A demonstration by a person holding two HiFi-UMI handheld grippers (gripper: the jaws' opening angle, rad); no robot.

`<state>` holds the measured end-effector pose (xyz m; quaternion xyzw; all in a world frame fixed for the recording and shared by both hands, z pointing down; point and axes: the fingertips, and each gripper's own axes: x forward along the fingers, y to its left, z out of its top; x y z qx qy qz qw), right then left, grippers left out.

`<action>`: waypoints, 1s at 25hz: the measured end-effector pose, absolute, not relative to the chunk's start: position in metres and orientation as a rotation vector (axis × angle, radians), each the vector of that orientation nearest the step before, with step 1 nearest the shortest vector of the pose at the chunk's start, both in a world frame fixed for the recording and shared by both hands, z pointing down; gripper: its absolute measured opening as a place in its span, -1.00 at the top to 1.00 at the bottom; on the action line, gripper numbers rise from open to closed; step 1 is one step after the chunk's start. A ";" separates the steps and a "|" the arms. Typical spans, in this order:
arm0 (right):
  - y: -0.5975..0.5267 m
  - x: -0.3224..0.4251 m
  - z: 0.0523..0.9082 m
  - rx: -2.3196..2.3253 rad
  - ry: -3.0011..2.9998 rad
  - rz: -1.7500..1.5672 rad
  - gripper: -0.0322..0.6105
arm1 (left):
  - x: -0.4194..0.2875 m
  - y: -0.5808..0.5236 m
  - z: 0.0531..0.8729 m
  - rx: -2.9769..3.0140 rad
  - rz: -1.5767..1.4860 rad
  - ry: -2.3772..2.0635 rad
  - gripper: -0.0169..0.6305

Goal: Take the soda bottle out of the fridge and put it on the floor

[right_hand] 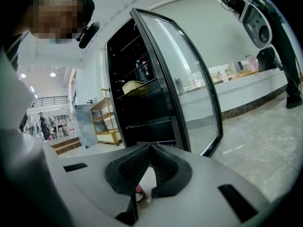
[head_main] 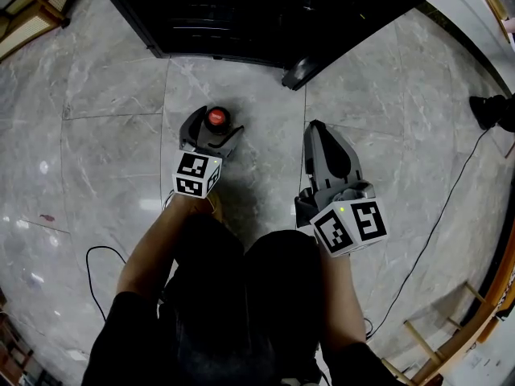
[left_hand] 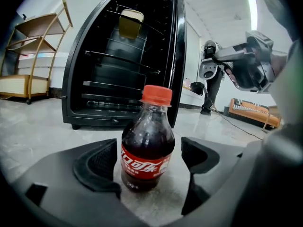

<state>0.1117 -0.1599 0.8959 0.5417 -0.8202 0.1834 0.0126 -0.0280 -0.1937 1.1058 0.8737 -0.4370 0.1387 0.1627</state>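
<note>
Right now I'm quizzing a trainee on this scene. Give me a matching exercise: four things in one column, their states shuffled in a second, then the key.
Things:
1. soda bottle
2. left claw
3. right claw
4. fridge door

States:
A. shut, holding nothing
B. swung open
C. standing upright on the floor
D. open, one jaw on either side of the soda bottle

Pairs: 1-C, 2-D, 3-A, 4-B

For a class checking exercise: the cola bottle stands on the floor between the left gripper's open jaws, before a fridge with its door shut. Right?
No: the fridge door stands open, as the left gripper view shows; the rest holds.
</note>
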 end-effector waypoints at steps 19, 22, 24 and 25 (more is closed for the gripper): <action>-0.167 0.107 0.793 1.607 -2.504 0.593 0.83 | -0.057 -0.190 0.892 2.462 0.333 -1.208 -0.38; -0.163 0.099 0.722 1.587 -2.487 0.619 0.83 | -0.056 -0.187 0.809 2.441 0.320 -1.198 -0.38; -0.159 0.092 0.672 1.571 -2.476 0.630 0.83 | -0.056 -0.183 0.751 2.438 0.313 -1.182 -0.38; -0.157 0.089 0.647 1.562 -2.473 0.636 0.83 | -0.057 -0.180 0.722 2.435 0.312 -1.174 -0.38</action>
